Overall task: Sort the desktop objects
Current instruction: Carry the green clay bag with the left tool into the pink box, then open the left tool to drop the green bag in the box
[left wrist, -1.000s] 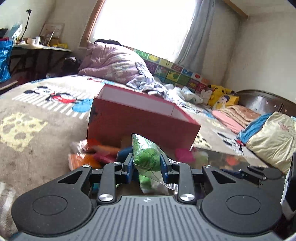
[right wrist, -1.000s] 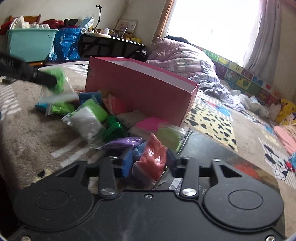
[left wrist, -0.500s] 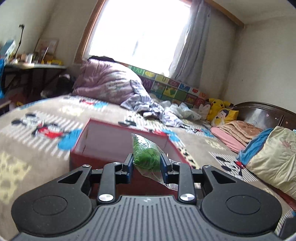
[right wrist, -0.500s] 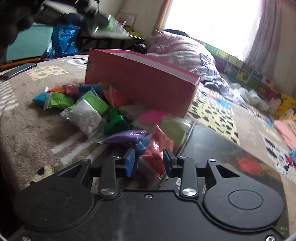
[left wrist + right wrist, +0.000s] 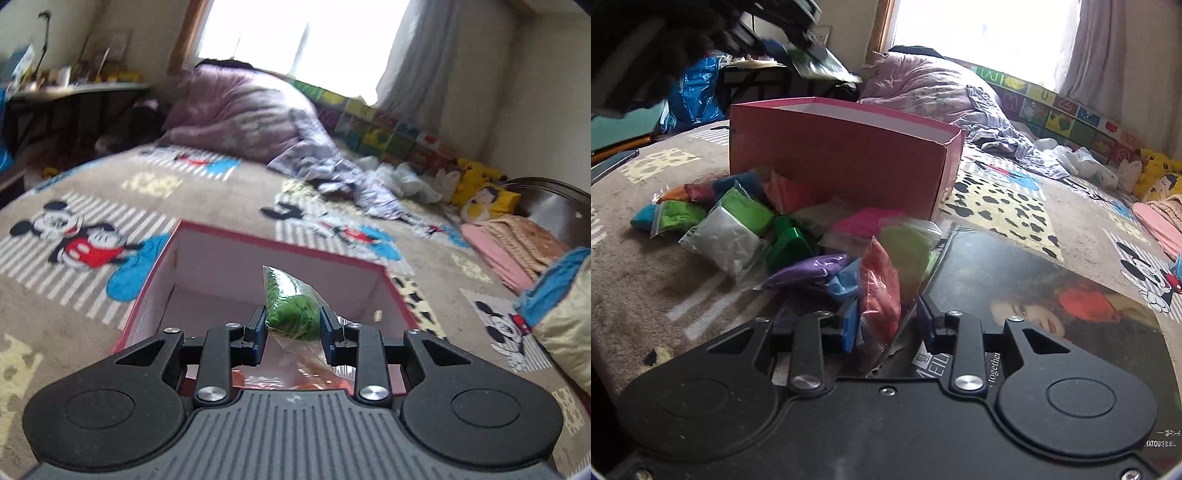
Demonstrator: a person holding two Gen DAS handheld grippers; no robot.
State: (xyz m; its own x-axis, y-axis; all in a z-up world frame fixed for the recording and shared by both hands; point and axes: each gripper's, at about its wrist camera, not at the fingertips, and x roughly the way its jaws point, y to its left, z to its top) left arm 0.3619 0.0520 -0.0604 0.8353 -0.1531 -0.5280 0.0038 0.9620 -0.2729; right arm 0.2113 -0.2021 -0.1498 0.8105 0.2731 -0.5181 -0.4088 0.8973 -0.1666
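Note:
In the left wrist view my left gripper [image 5: 293,325] is shut on a clear bag of green stuff [image 5: 291,306], held above the open inside of the pink box [image 5: 155,273]. The right wrist view shows that box [image 5: 842,155] from its long side, with the left gripper, blurred, high above its left end [image 5: 809,55]. My right gripper [image 5: 886,325] is low over the bed, shut on a red bag [image 5: 881,291] that stands upright between its pads. Several coloured bags [image 5: 738,229] lie piled in front of the box.
A dark glossy poster [image 5: 1015,280] lies flat to the right of the pile. A crumpled purple quilt [image 5: 243,110] and a yellow plush toy [image 5: 480,188] lie beyond the box. A phone [image 5: 613,162] rests at the left edge, and folded cloths [image 5: 517,243] lie to the right.
My left gripper has risen and moved forward with the green bag, from in front of the box's wall to above its open inside. The right gripper has stayed in place with the red bag.

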